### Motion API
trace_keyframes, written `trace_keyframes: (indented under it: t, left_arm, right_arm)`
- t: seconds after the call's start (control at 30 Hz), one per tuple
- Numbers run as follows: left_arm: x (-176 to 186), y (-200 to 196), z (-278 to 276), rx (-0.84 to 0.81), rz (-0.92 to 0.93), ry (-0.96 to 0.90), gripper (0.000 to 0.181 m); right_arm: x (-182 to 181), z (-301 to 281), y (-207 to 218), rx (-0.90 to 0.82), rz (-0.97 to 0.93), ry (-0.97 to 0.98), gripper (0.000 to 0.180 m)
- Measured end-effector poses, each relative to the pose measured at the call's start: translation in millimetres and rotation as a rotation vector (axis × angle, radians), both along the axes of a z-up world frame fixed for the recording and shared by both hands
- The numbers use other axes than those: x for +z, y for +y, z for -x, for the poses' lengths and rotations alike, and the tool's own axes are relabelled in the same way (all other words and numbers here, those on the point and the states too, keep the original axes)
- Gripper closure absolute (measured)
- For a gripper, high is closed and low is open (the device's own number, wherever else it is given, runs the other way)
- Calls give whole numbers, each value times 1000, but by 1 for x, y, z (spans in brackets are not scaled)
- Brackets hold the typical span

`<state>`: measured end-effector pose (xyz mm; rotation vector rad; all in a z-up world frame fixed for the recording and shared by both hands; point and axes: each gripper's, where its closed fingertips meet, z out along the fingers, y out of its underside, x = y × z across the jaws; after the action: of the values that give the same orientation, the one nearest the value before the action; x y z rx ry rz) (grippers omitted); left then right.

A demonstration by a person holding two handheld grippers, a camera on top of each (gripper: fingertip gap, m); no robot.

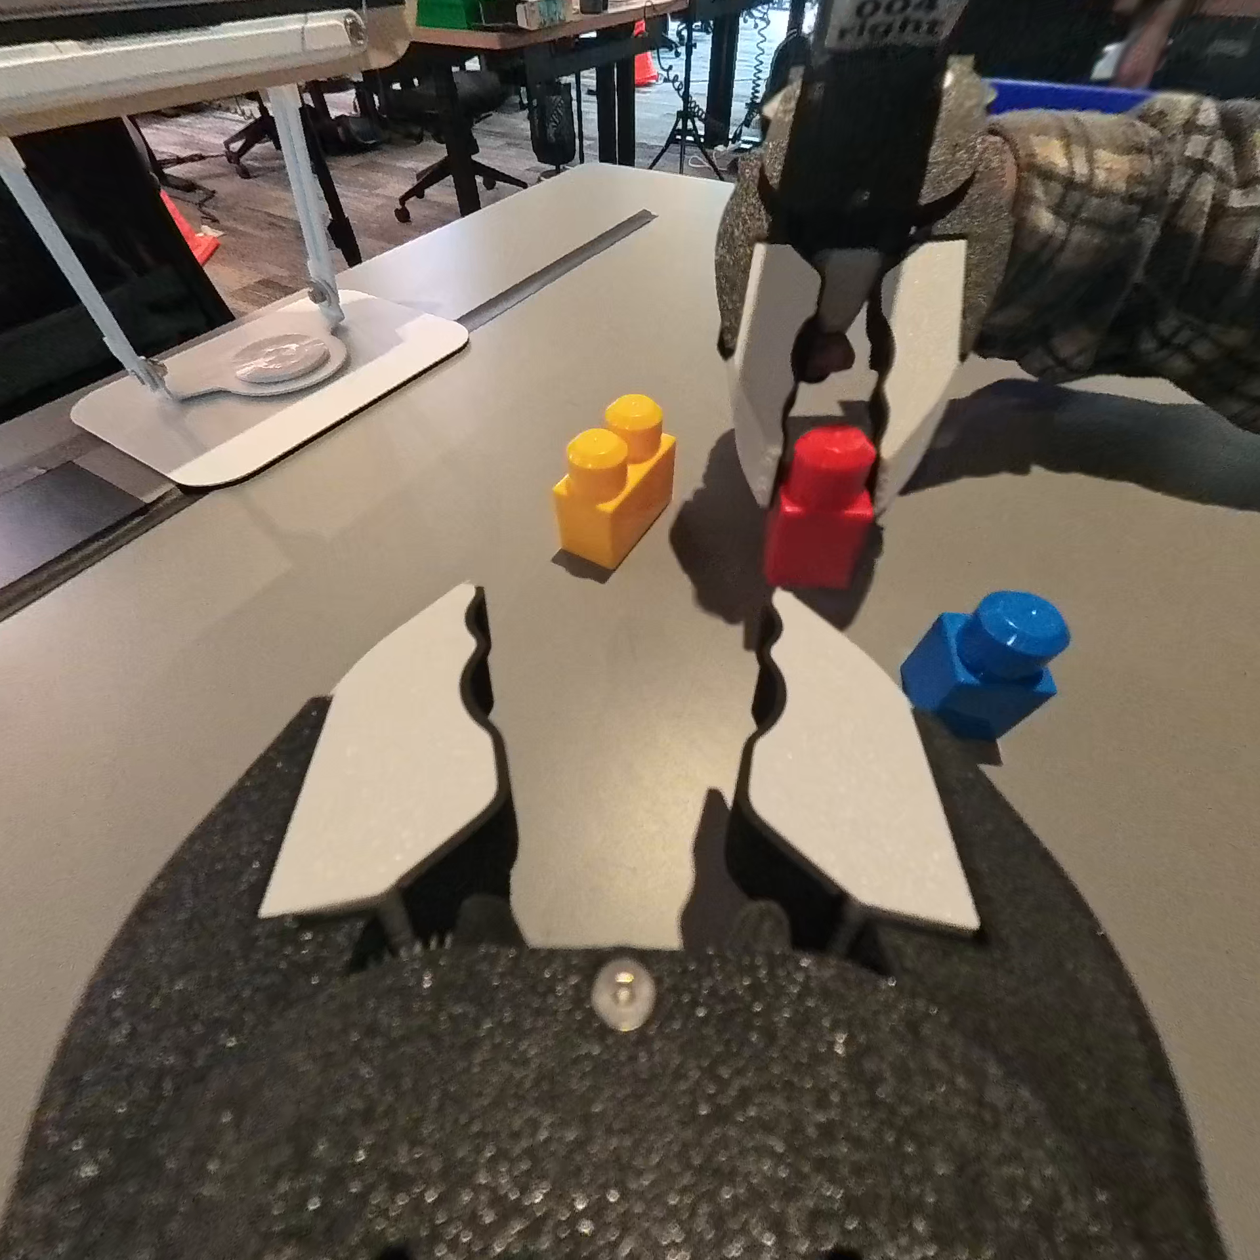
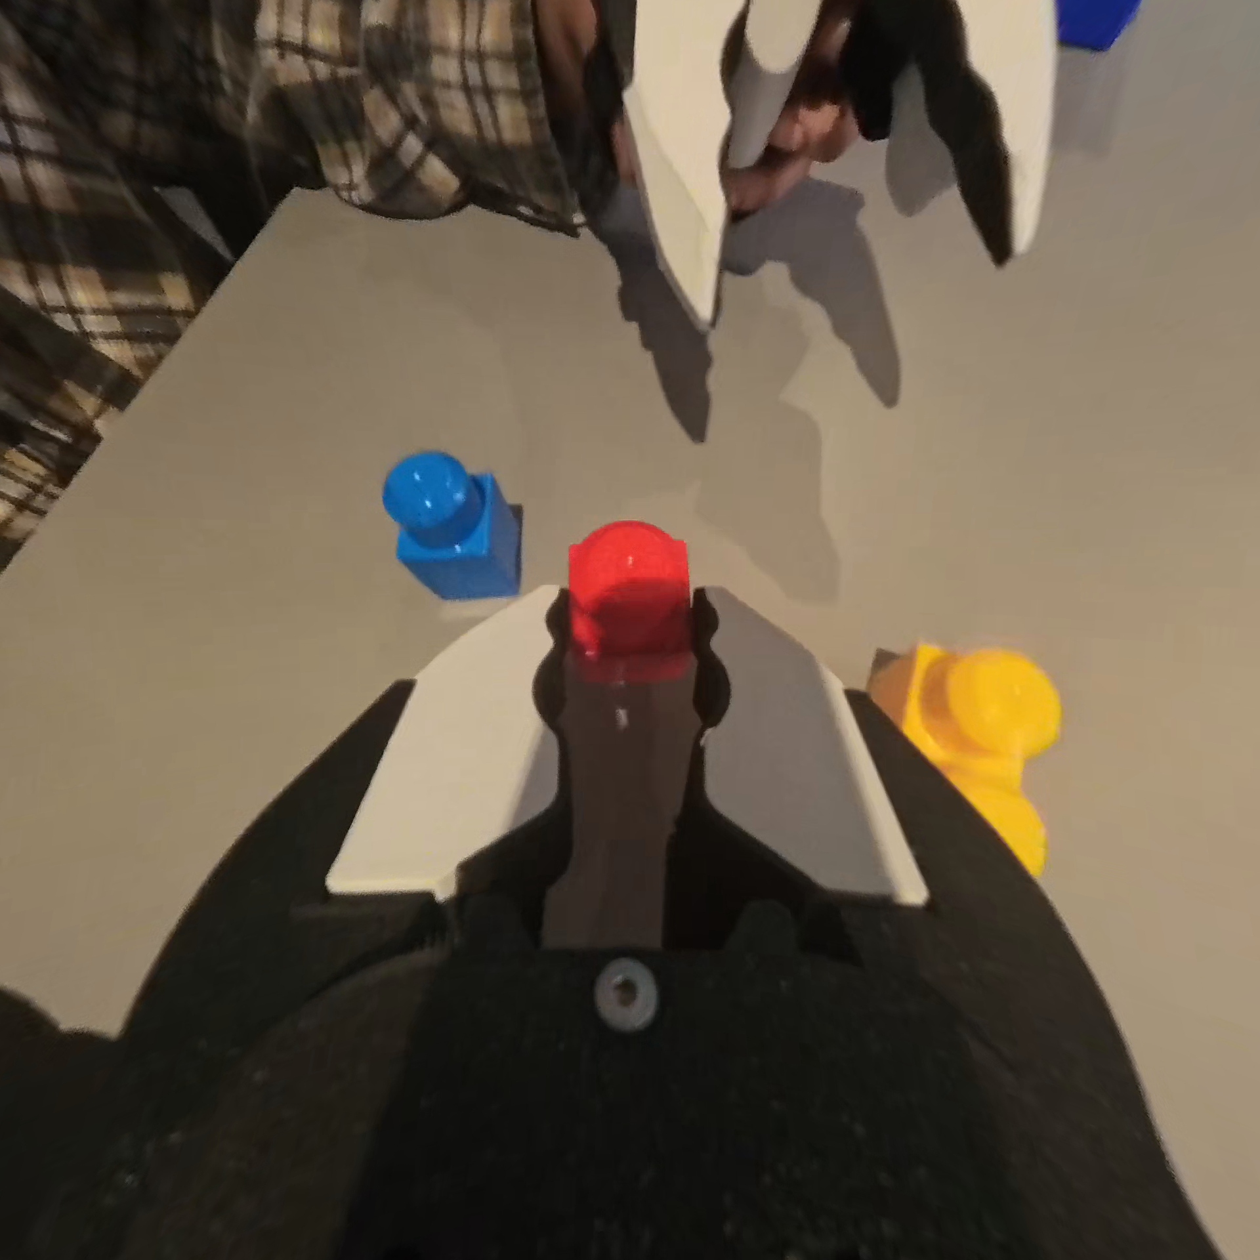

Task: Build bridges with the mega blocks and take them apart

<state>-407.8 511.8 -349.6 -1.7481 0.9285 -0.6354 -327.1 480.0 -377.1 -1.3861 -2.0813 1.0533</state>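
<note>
Currently: right tool (image 2: 631,596) is clamping red block (image 2: 627,600) by its stud, likely positioning a pier; left tool (image 1: 624,613) is hovering open, empty; yellow block (image 1: 617,481) and blue block (image 1: 985,665) are waiting on worktop (image 1: 341,613).

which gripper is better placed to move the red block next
Right. The right gripper is already shut on the red block, while the left gripper hangs open and empty, short of all the blocks.

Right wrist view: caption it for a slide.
Right gripper clamps a red one-stud plastic block, between blue and yellow blocks.
</note>
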Motion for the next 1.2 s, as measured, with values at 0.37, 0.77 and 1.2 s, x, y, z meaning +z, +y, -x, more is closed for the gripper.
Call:
trace_keyframes:
  t: [0.37,0.77,1.2]
  left_arm:
    - [6,-1,2,7,-6,-12,106]
    - [6,-1,2,7,-8,-13,106]
    - [5,0,3,9,-5,-7,106]
  right_arm:
    - [-18,27,-18,-45,35,-127,145]
    - [-12,21,-19,-36,18,-106,130]
    - [-9,23,-28,50,-97,-366,151]
